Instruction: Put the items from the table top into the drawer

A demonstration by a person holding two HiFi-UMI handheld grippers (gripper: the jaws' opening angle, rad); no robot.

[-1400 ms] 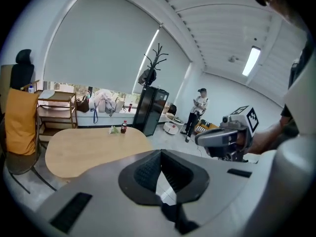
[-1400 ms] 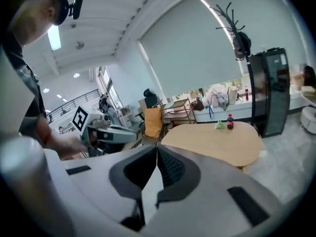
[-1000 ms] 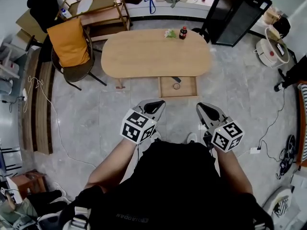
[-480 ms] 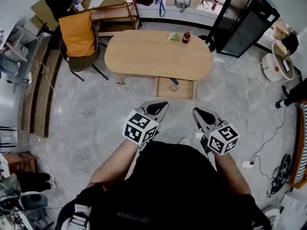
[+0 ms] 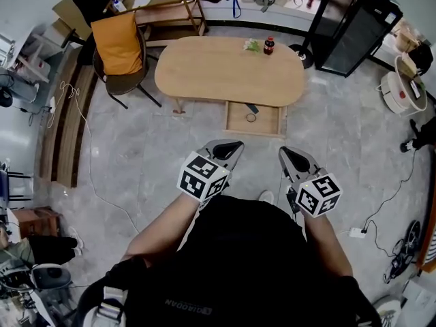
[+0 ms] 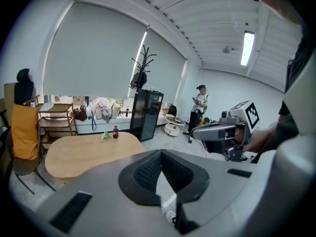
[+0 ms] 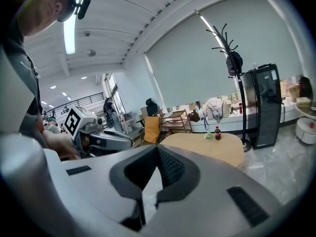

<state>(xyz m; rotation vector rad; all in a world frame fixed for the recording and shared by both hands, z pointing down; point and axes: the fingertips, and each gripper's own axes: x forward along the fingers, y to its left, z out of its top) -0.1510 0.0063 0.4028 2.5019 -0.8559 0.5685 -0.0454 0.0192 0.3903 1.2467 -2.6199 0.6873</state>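
1. We hold both grippers close in front of our body, side by side above the tiled floor (image 5: 157, 162) and well short of the bench (image 5: 204, 73).
2. The left gripper (image 5: 228, 146) has its jaws pressed together at the tips, and its own view shows nothing between them.
3. The right gripper (image 5: 287, 153), just beside the left one, is likewise closed tip to tip and carries nothing.
4. Ahead of the two grippers, roughly in line with the gap between them, the drawer (image 5: 233, 124) stands pulled out from the near edge of the bench.
5. Inside the drawer we see a small ring-shaped thing (image 5: 251, 118). A dark thing (image 5: 252, 107) lies just beyond it, towards the bench edge, and we cannot make out what either is.
6. Beyond the drawer stretches the oval wooden top of the bench.
7. At the far edge of that top, well apart from both grippers, stands a bottle (image 5: 268, 45) with a red cap and dark contents. It is ahead and a little nearer the right gripper's line.
8. Just beside the bottle, on the left gripper's side, lies a small green-and-white item (image 5: 251, 45).
9. Farther off, ahead and to the left of the left gripper, a chair (image 5: 112, 87) draped with an orange cloth (image 5: 119, 46) stands at the end of the bench.
10. Ahead and to the right of the right gripper stands a black cabinet (image 5: 354, 26).
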